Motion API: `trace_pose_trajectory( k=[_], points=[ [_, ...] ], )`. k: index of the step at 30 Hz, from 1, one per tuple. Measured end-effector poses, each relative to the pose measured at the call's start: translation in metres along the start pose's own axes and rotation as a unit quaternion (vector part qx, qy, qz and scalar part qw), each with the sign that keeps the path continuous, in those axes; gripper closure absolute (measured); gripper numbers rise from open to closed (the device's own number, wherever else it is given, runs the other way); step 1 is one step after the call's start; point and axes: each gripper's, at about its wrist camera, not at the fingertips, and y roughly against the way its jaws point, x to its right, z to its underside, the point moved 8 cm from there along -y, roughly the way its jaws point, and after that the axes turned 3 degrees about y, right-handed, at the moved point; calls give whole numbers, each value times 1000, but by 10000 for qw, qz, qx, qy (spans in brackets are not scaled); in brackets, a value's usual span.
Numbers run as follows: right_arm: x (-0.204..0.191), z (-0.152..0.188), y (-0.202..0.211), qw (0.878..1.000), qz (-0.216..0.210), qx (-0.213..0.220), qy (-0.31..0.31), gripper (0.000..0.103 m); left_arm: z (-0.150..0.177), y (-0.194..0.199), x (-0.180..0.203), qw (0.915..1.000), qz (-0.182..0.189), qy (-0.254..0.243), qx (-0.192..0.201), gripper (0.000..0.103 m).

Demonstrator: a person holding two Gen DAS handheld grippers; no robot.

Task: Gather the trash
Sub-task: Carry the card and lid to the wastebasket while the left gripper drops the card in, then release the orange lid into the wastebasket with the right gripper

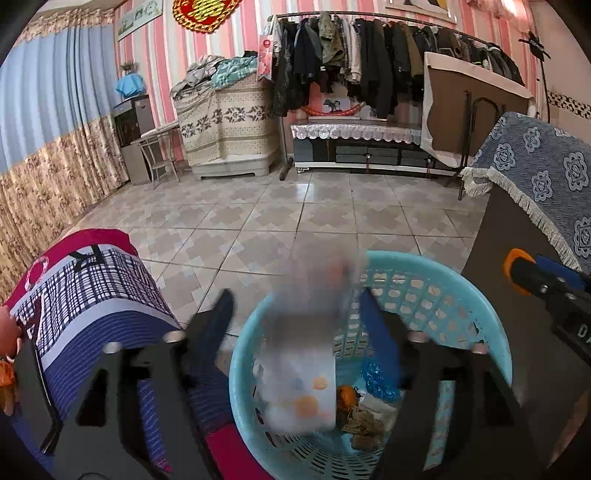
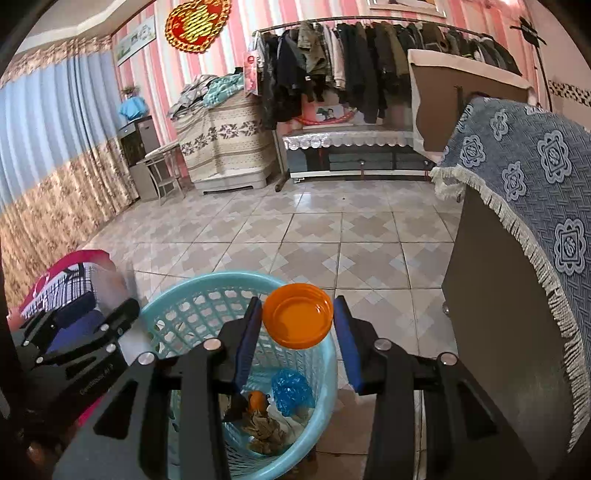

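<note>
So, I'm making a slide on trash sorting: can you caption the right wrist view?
Right gripper holds an orange lid above the light blue basket of trash.

Room interior: back wall (image 1: 229, 33) papered in pink and white vertical stripes, with a red and gold heart ornament (image 2: 197, 24); floor (image 1: 295, 218) of glossy beige patterned tiles. Blue and floral curtains (image 1: 48, 140) at left; a rail of dark clothes (image 1: 369, 62) above a low lace-topped cabinet (image 1: 358, 144). A cloth-draped chest (image 1: 227, 129) stands centre-left, blue fringed fabric (image 2: 524, 177) at right.
</note>
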Motion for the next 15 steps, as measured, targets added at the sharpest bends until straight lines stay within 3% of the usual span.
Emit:
trace_pose_trajectory(
  k=[2, 7, 11, 15],
  points=[
    [1, 0, -1, 10000, -4, 3, 9, 63, -1, 3, -8, 10000, -50, 71, 33, 21],
    [-7, -2, 0, 9999, -55, 39, 128, 63, -6, 13, -35, 9993, -264, 249, 63, 16],
    [-27, -1, 1, 9994, -160, 36, 295, 63, -12, 37, -69, 9968, -632, 406, 270, 6],
    [-54, 2, 2, 9985, -344, 24, 422, 63, -8, 60, -101, 9937, -947, 447, 400, 6]
  ],
)
